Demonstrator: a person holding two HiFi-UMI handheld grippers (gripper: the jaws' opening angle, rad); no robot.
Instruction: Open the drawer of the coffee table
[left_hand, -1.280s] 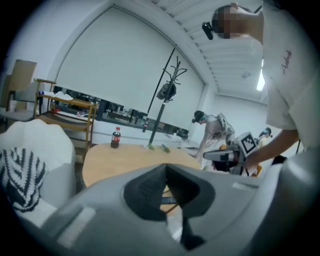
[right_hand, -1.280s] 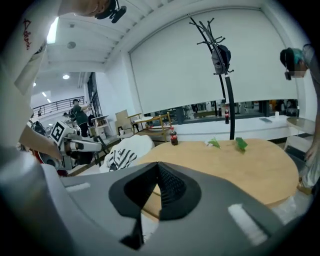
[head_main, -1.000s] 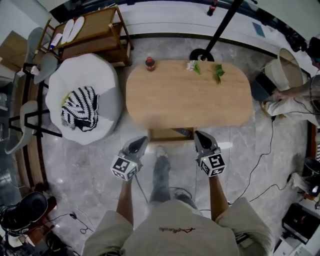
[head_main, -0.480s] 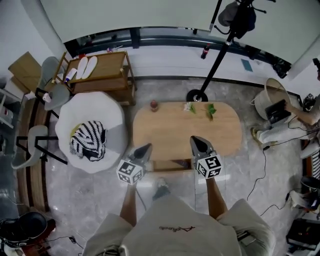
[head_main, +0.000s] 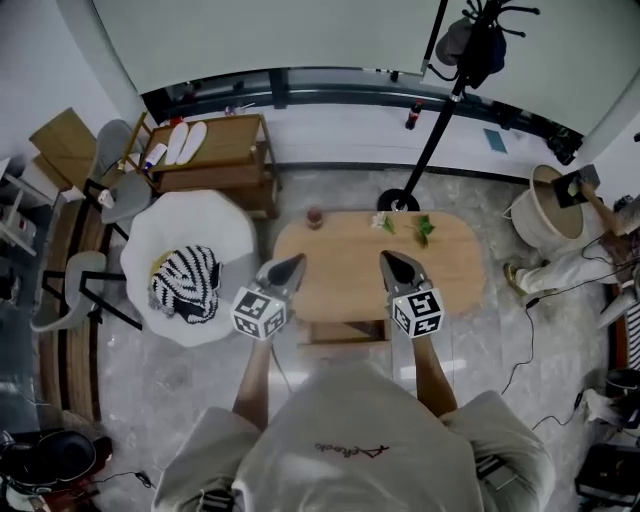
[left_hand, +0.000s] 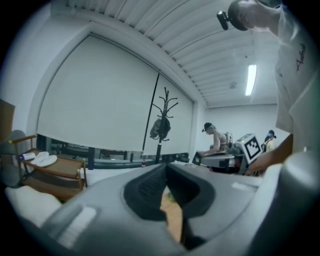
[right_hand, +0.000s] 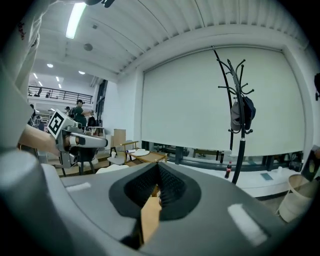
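The oval wooden coffee table (head_main: 450, 262) stands on the marble floor ahead of me. Under its near edge a wooden drawer (head_main: 345, 334) juts out a little. My left gripper (head_main: 292, 265) and right gripper (head_main: 392, 262) are held high side by side, well above the table's near half, both pointing nearly level. Neither holds anything. In the left gripper view the jaws (left_hand: 166, 167) meet at the tip, with a sliver of tabletop (left_hand: 173, 217) below. The right gripper (right_hand: 158, 167) is likewise shut in its own view.
On the table are a small bottle (head_main: 314, 217) and green sprigs (head_main: 423, 227). A white armchair (head_main: 175, 225) with a striped cloth (head_main: 186, 281) stands left, a wooden rack (head_main: 215, 160) behind it. The coat stand (head_main: 440, 110) is behind the table; a person (head_main: 570, 262) sits at right.
Both grippers have risen together from just before the drawer to high over the table's near half. The head view has lifted too, so the table looks smaller. Jaws stayed shut.
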